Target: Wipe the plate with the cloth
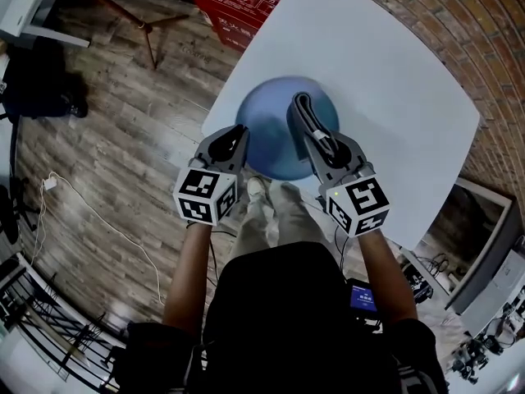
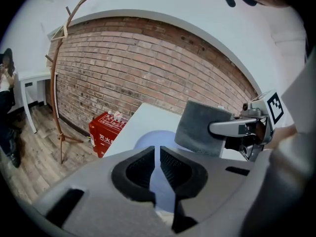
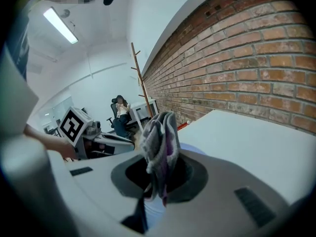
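Note:
A blue plate [image 1: 275, 134] lies on the white table [image 1: 385, 80] near its front edge; it shows pale blue in the left gripper view [image 2: 147, 139]. My right gripper [image 1: 321, 140] hangs over the plate, shut on a folded grey cloth [image 1: 302, 112]. In the right gripper view the cloth [image 3: 160, 142] stands up out of the jaws [image 3: 157, 174]. The left gripper view shows the same cloth [image 2: 200, 127] hanging flat. My left gripper [image 1: 239, 131] sits at the plate's left rim. Its jaws [image 2: 158, 164] are shut to a thin slit, and I see nothing held between them.
A red box [image 1: 242, 2] stands on the wooden floor beyond the table's far left corner. A wooden coat stand [image 2: 61, 83] rises by the brick wall [image 2: 148, 68]. A white cable [image 1: 82, 212] trails on the floor at left. A person sits far back [image 3: 121, 112].

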`<action>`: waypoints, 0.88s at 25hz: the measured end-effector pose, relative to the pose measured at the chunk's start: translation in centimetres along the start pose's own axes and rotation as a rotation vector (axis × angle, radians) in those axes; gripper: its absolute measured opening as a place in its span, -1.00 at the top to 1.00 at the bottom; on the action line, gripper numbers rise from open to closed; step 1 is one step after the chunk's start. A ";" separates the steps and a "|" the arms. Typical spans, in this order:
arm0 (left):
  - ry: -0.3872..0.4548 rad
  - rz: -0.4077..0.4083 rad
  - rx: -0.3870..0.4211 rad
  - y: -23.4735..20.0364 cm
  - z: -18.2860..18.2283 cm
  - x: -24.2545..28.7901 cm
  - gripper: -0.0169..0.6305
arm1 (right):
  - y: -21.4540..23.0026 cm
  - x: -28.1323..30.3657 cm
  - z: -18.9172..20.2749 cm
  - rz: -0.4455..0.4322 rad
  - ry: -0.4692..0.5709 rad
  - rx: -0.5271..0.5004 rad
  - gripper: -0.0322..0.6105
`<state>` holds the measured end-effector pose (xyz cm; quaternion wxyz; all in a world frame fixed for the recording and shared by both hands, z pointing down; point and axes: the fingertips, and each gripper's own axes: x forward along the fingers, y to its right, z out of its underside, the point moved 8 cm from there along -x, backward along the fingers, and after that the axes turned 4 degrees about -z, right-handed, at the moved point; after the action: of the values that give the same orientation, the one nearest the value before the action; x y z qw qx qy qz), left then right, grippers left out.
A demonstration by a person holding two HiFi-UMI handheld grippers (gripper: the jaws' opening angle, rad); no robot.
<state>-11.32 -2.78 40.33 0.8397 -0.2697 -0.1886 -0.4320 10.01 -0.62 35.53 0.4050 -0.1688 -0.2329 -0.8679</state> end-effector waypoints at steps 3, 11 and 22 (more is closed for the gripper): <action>-0.026 -0.009 -0.008 -0.9 0.0 0.6 0.89 | -0.3 0.6 0.3 -0.017 -0.008 -0.002 0.74; -0.070 -0.019 0.068 -2.6 -1.2 2.9 0.89 | -0.2 1.8 0.4 -0.047 -0.036 -0.010 0.74; -0.135 -0.016 0.122 -3.8 -1.8 5.3 0.84 | -0.2 2.2 1.4 -0.090 -0.055 -0.006 0.74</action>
<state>-11.34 -9.04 42.97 0.8365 -0.2452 -0.2727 -0.4072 8.66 -1.17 37.74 0.3586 -0.1832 -0.2488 -0.8809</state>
